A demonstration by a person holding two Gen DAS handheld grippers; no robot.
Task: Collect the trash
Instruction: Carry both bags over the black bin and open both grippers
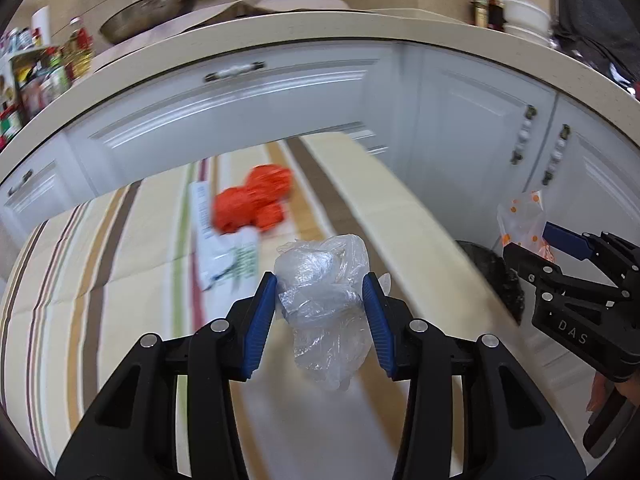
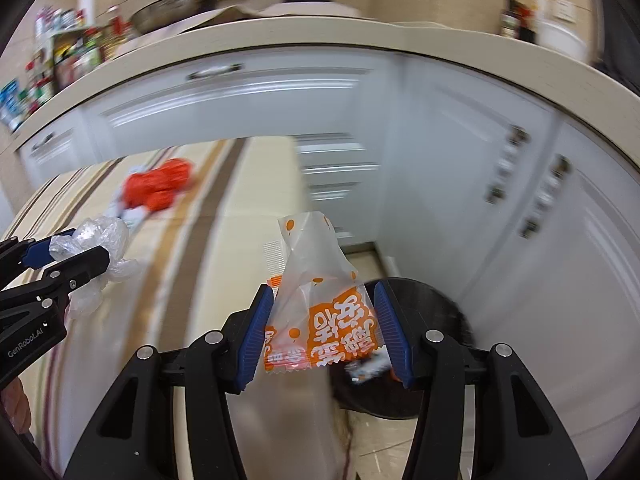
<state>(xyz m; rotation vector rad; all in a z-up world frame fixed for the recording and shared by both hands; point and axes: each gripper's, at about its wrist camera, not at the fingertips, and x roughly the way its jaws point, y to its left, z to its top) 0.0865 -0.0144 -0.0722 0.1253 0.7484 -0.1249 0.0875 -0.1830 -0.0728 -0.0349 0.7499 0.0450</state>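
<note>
Left wrist view shows the left gripper [image 1: 320, 292] with its jaws clenched on a crumpled clear plastic bag [image 1: 324, 300], held up above the striped table [image 1: 100, 280]. On the right wrist view the right gripper [image 2: 324, 312] has its jaws clamped on an orange-and-clear snack wrapper [image 2: 320, 304], which stands up between the blue pads.

Both hands are loaded, so the step in hand looks like the carry from table to bin. Just beyond and below the right jaws sits a dark round trash bin [image 2: 432, 320] on the floor beside the table edge, in front of the white cabinets [image 2: 480, 200]. Its inside is mostly hidden behind the wrapper and blurred, so I cannot tell what it holds.

Next, each gripper needs to come over the bin mouth and let go, the right one first since it is nearer.

Ahead of the left jaws, on the table, an orange-red crumpled bag [image 1: 252, 204] and a white printed package [image 1: 228, 256] wait to be collected.
</note>
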